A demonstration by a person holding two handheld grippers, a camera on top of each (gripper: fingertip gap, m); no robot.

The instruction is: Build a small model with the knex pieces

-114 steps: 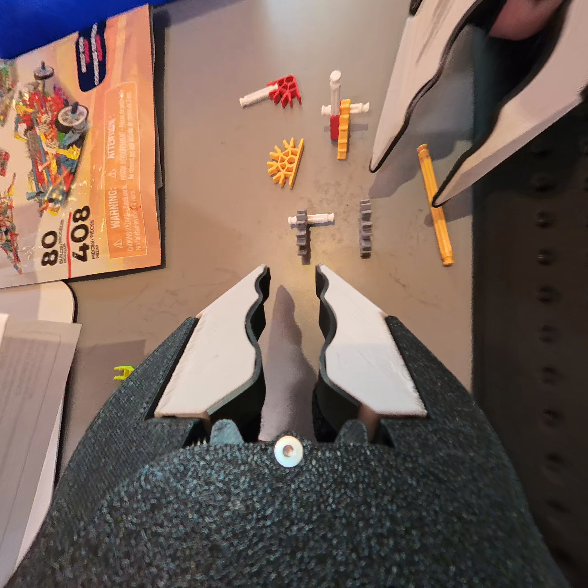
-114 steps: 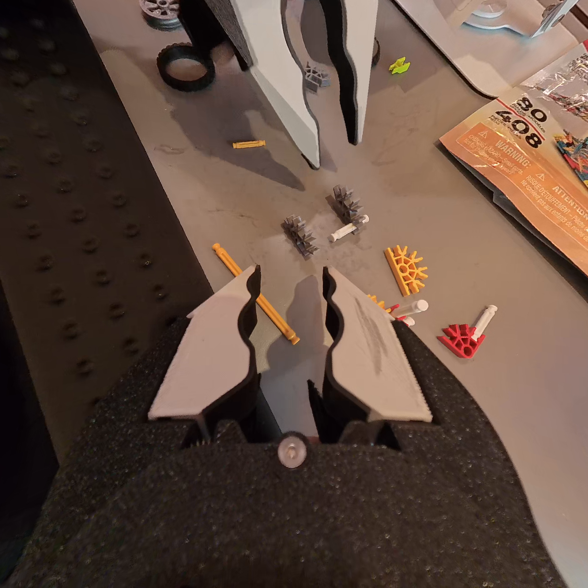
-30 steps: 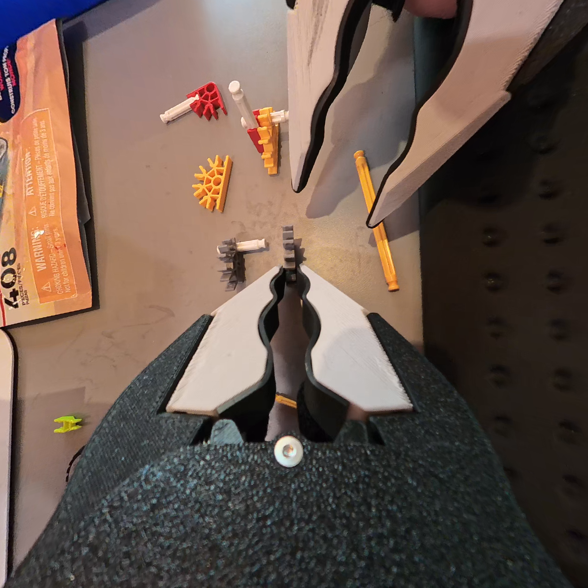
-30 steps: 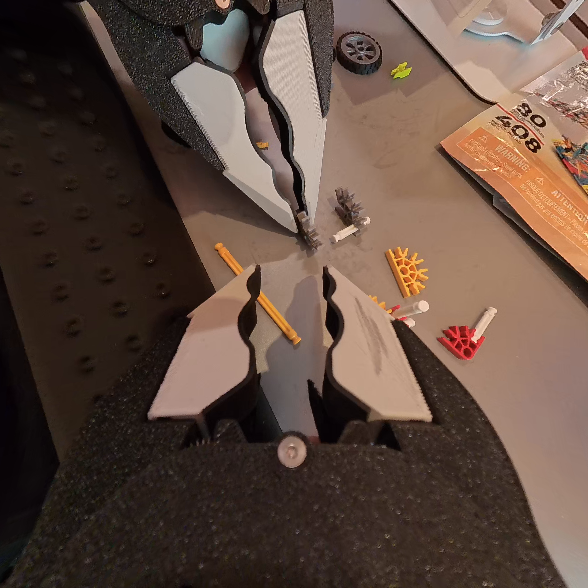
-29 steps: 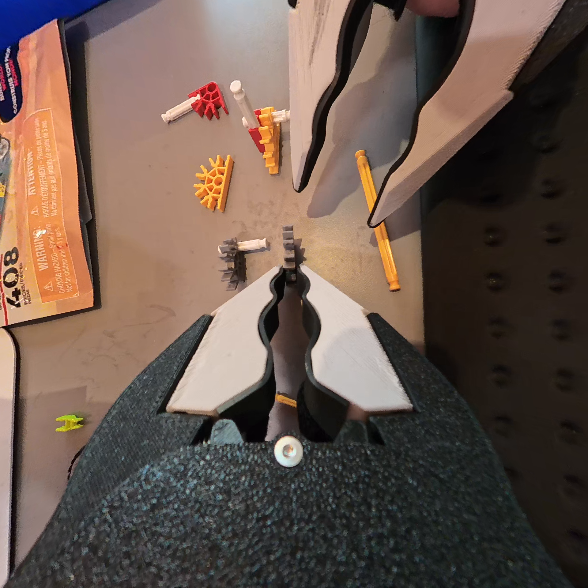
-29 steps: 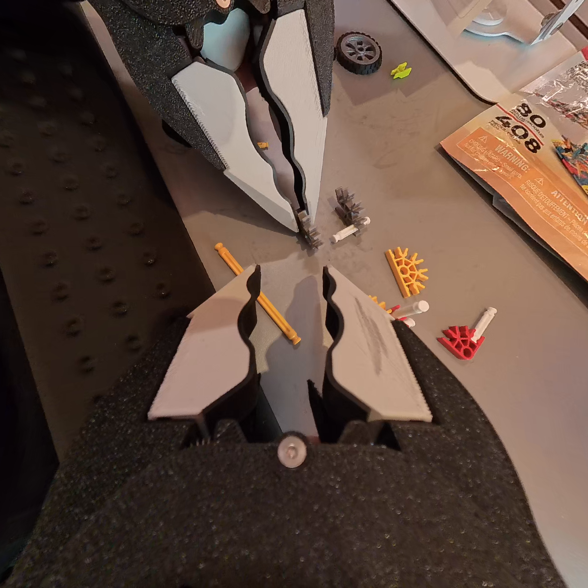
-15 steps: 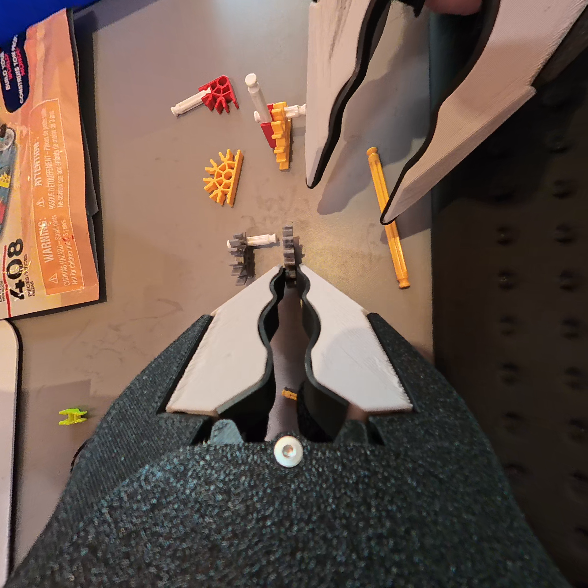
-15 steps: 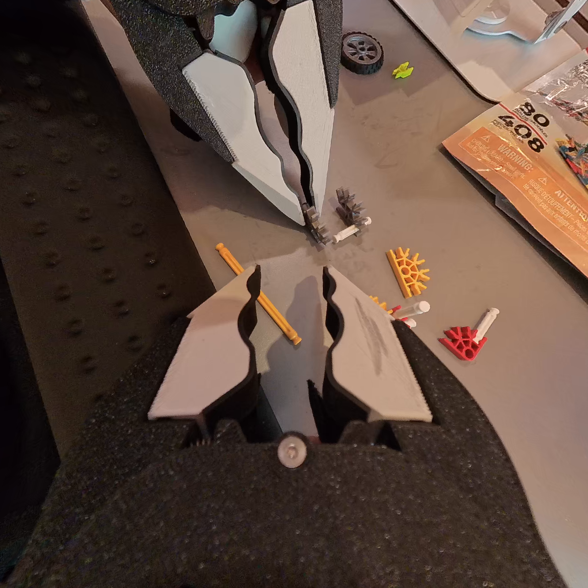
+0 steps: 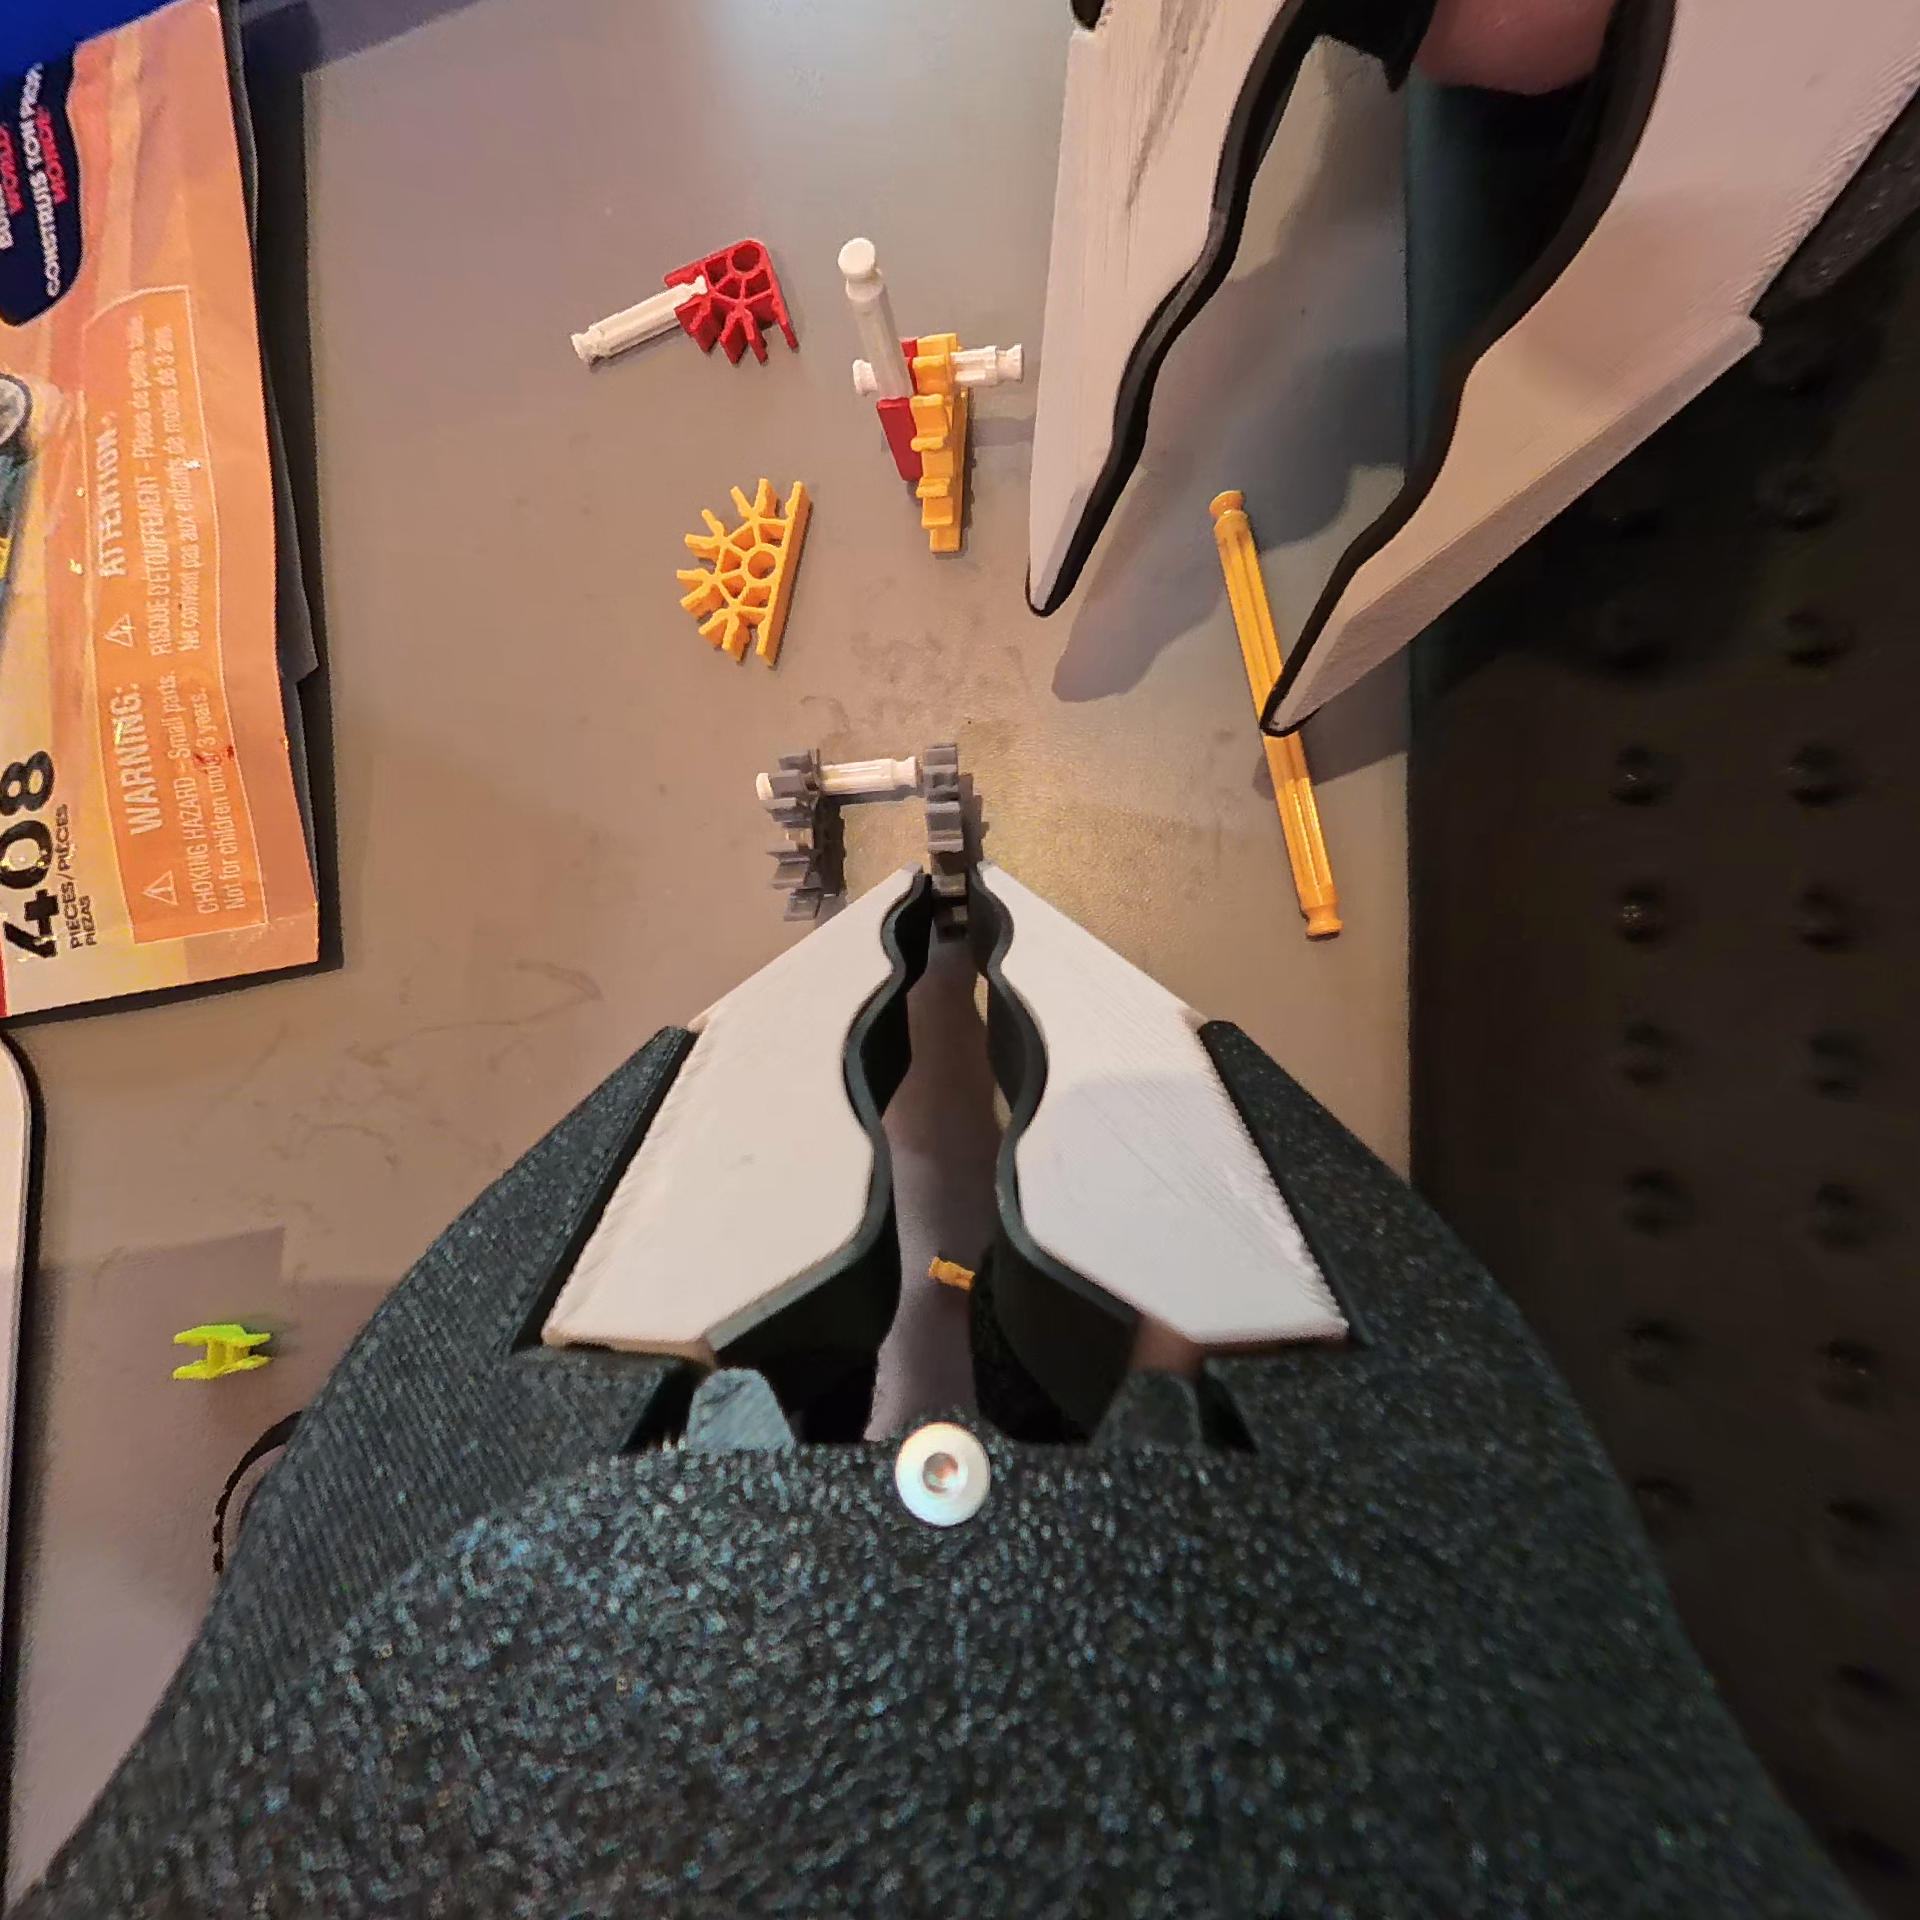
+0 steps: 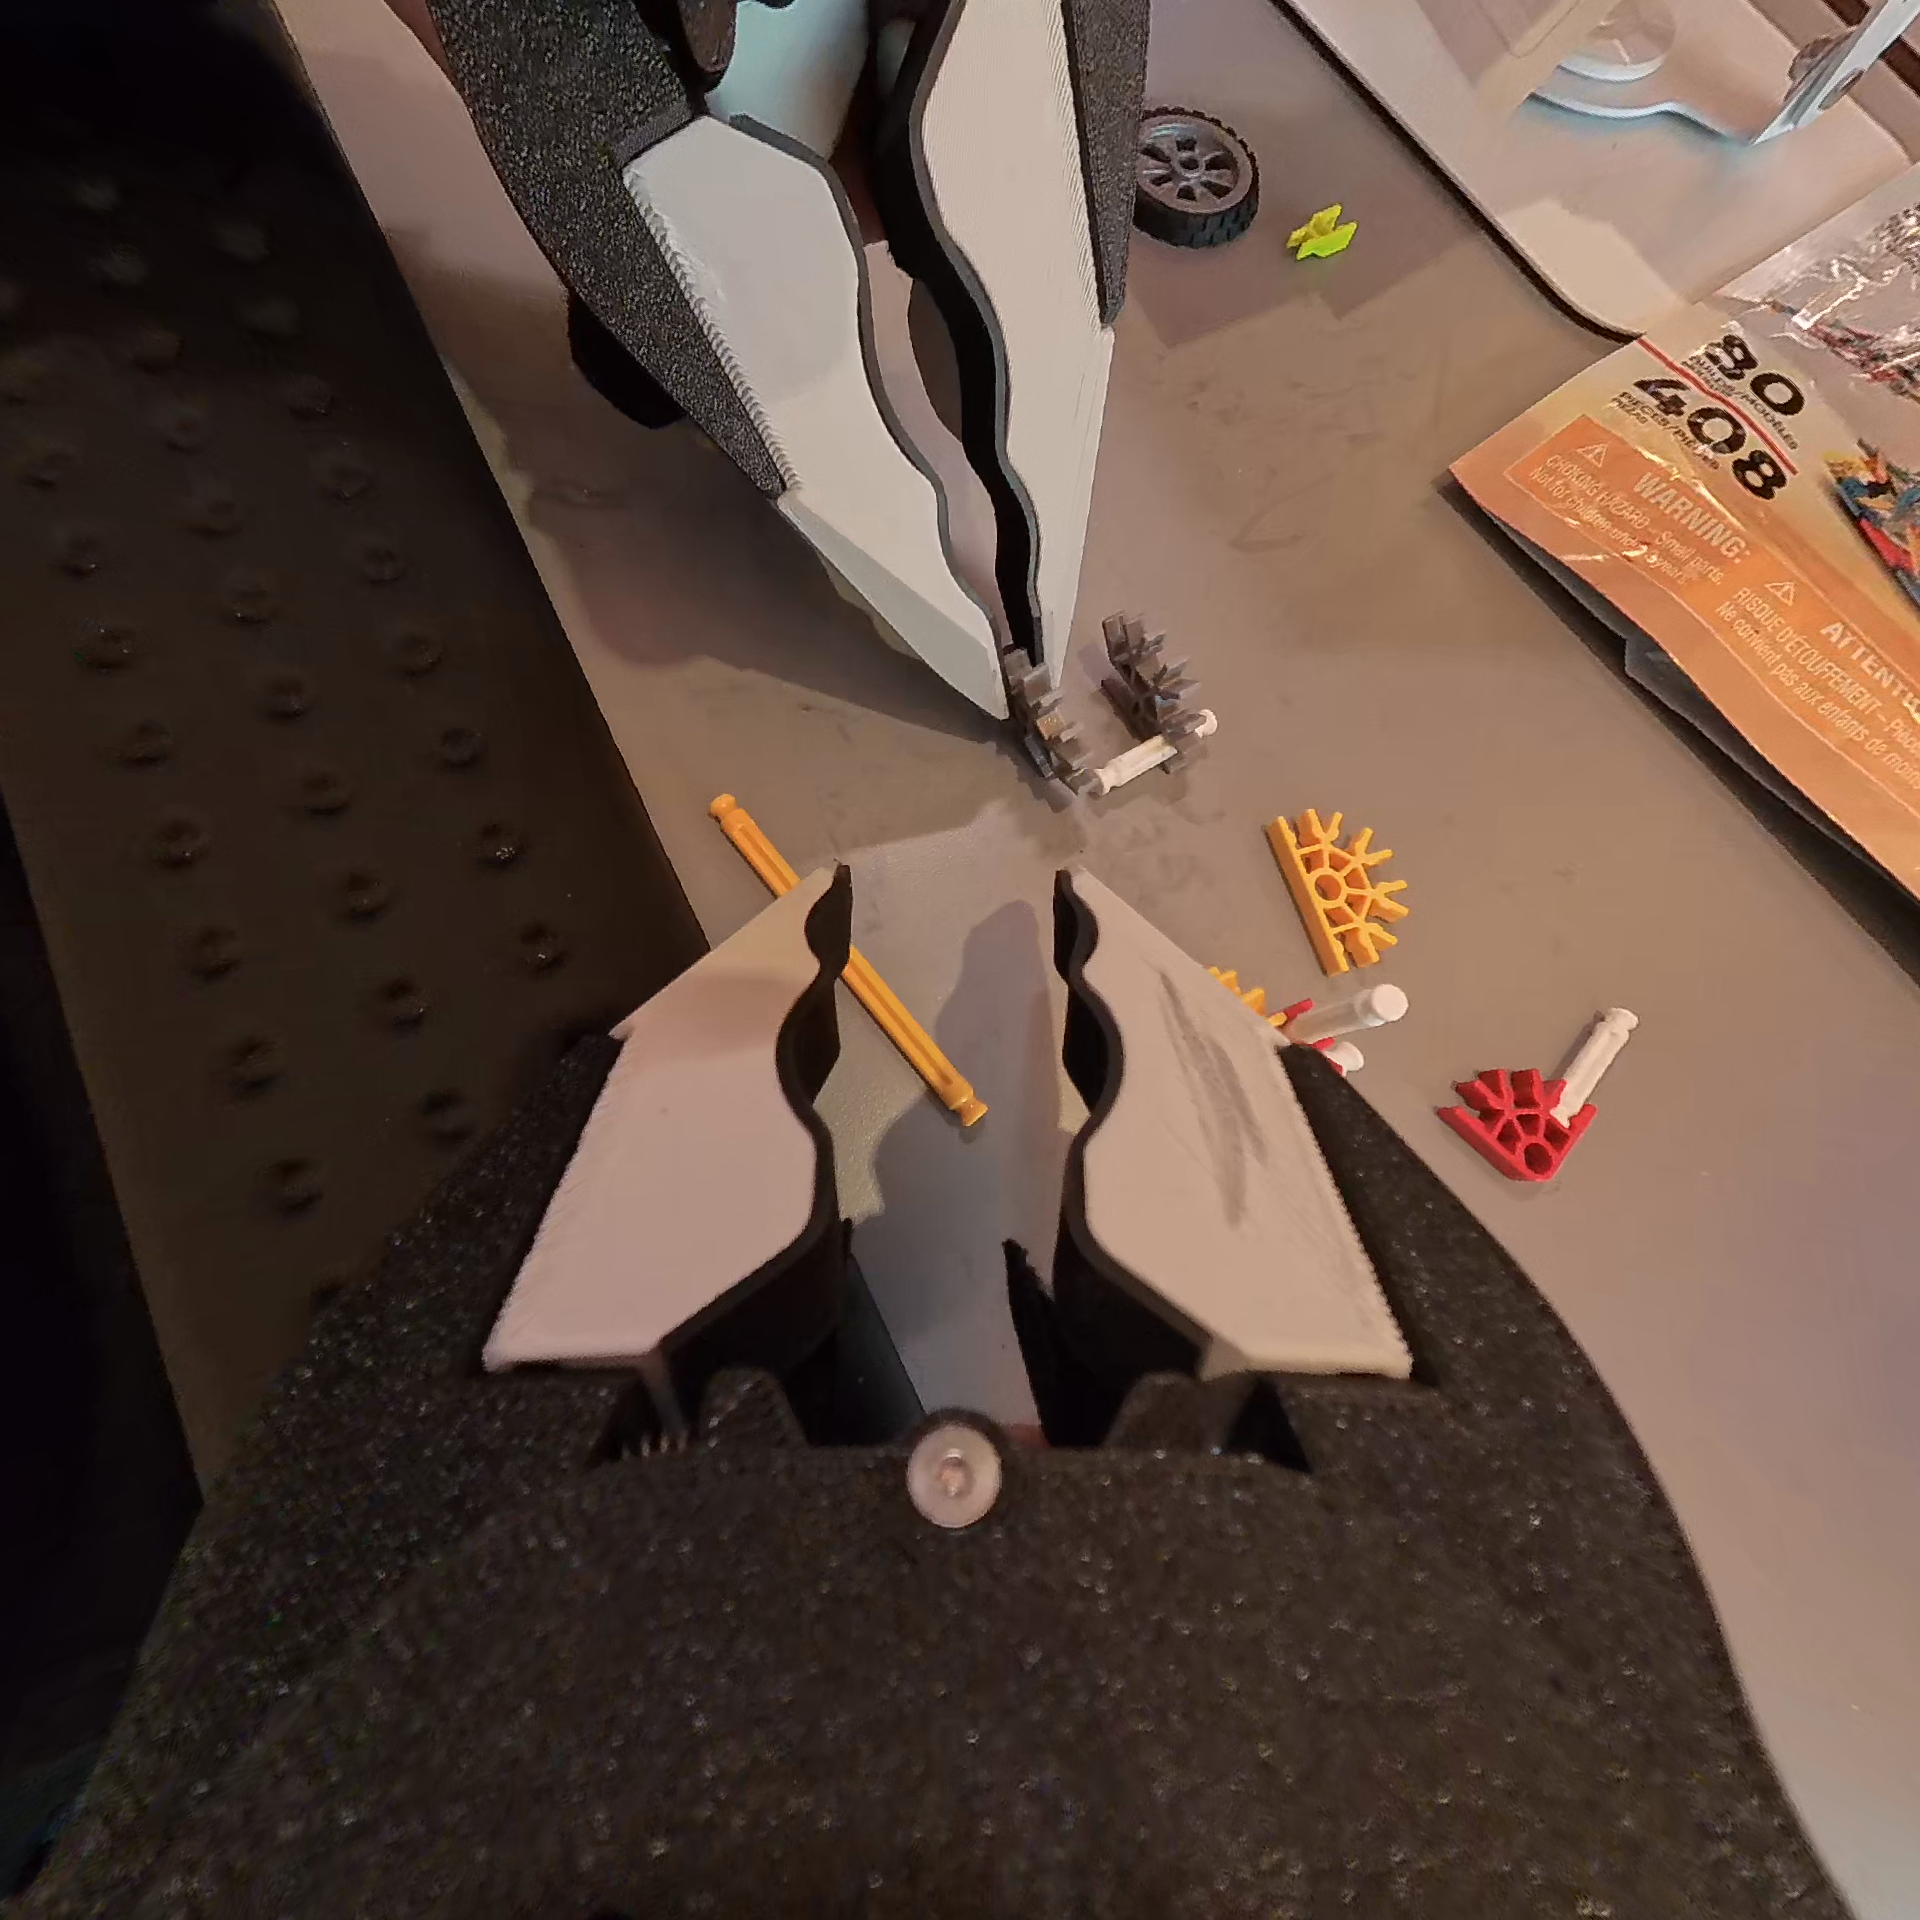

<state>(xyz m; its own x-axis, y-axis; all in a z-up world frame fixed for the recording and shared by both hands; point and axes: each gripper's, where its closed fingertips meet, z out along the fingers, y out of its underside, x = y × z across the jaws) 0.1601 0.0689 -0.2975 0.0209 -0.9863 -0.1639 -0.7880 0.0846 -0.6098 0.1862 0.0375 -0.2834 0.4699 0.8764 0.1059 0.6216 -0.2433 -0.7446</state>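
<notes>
My left gripper (image 9: 948,883) is shut on a grey toothed connector (image 9: 943,805), also seen in the right wrist view (image 10: 1044,722). That connector touches the tip of a white rod (image 9: 862,775) that is plugged into a second grey connector (image 9: 805,847) lying on the grey table (image 9: 520,727). My right gripper (image 10: 948,883) is open and empty, and hovers over a long yellow rod (image 10: 894,1013). In the left wrist view the right gripper (image 9: 1153,665) shows at the top right above the yellow rod (image 9: 1278,727).
A yellow fan connector (image 9: 748,571), a red connector with a white rod (image 9: 727,301) and a red-yellow assembly with white rods (image 9: 930,416) lie further off. An orange printed bag (image 9: 135,540) lies left. A toy wheel (image 10: 1195,177) and a green clip (image 9: 220,1351) lie apart. A black studded mat (image 9: 1714,1039) borders the table.
My left gripper closed on the loose grey connector and carried it left until it met the white rod's tip. The right gripper stayed open and shifted slightly.
</notes>
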